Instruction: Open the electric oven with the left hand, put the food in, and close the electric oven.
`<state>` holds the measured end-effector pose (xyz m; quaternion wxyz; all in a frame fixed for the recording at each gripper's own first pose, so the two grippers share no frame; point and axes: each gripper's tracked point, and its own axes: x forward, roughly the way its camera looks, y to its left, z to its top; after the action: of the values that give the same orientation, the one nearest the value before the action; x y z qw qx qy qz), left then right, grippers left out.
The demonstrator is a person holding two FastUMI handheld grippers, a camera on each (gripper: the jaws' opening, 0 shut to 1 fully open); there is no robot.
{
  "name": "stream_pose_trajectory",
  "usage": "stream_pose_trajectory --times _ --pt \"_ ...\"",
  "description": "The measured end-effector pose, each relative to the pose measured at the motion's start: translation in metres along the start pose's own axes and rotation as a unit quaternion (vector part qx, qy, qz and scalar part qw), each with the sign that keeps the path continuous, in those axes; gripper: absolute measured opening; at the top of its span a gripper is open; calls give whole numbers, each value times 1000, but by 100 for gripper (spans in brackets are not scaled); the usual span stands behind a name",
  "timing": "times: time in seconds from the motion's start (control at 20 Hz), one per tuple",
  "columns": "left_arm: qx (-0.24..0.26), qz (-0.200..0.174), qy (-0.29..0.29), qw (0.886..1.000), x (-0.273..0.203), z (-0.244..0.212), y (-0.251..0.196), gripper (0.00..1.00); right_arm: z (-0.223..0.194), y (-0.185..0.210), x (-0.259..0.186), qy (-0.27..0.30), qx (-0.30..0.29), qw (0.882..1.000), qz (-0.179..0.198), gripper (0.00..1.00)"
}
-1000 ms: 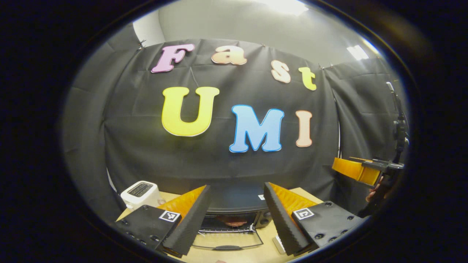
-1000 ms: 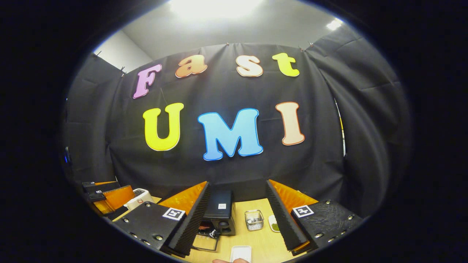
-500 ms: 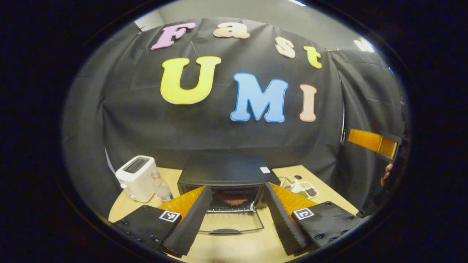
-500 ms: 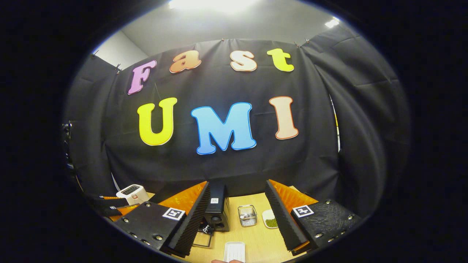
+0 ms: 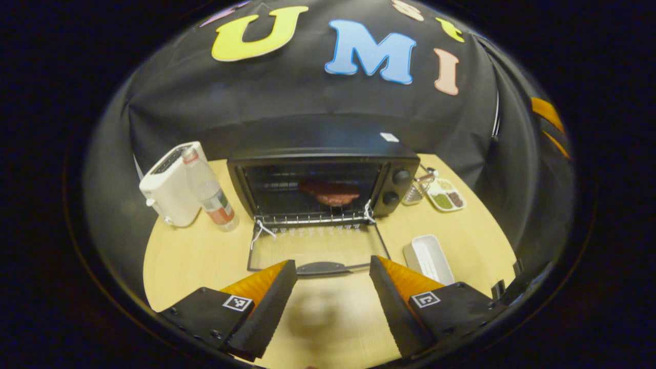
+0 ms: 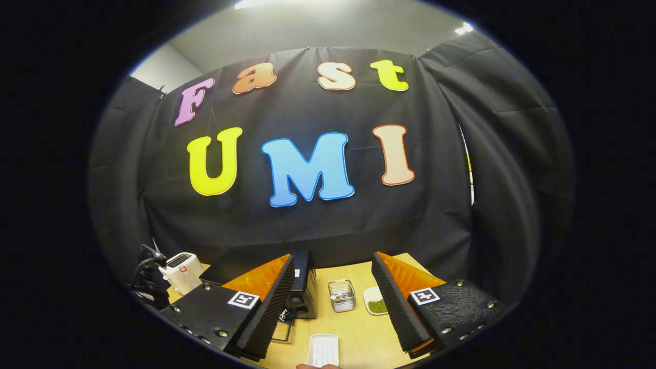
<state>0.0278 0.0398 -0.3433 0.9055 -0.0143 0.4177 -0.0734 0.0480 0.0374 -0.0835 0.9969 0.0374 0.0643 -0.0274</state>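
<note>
The black electric oven (image 5: pixel 320 154) stands at the back of the wooden table with its glass door (image 5: pixel 312 251) folded down flat. A reddish piece of food (image 5: pixel 330 193) lies on the rack inside. My left gripper (image 5: pixel 328 302) is open above the table, just in front of the door's handle (image 5: pixel 323 268), holding nothing. In the right gripper view the oven (image 6: pixel 303 287) shows from its side, partly hidden behind a finger. My right gripper (image 6: pixel 333 307) hangs open and empty, raised over the table.
A white toaster (image 5: pixel 166 184) and a clear bottle (image 5: pixel 207 189) stand left of the oven. To its right are a glass jar (image 5: pixel 416 189), a small dish with compartments (image 5: pixel 447 195) and an empty white tray (image 5: pixel 428 256). The jar (image 6: pixel 341 295) and white tray (image 6: pixel 323 350) lie ahead of the right gripper.
My left gripper has tipped downward and drawn back, so the open oven and table now sit well in view. The right gripper view has shifted slightly; both grippers stay open.
</note>
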Motion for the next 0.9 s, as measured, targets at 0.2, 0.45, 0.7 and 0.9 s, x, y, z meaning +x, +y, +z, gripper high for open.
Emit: stream_pose_trajectory --times 0.2,0.45,0.7,0.9 --pt "-11 13 81 997 26 -47 10 100 -5 -12 1 9 2 1000 -12 92" --pt "-9 10 160 987 63 -83 12 98 -14 -26 0 21 -1 999 -26 92" --pt "-20 16 187 982 92 -91 15 93 -13 -40 0 21 -6 999 -44 92" --pt "-22 21 200 979 107 -94 20 98 -12 -52 1 21 -8 998 -58 92"
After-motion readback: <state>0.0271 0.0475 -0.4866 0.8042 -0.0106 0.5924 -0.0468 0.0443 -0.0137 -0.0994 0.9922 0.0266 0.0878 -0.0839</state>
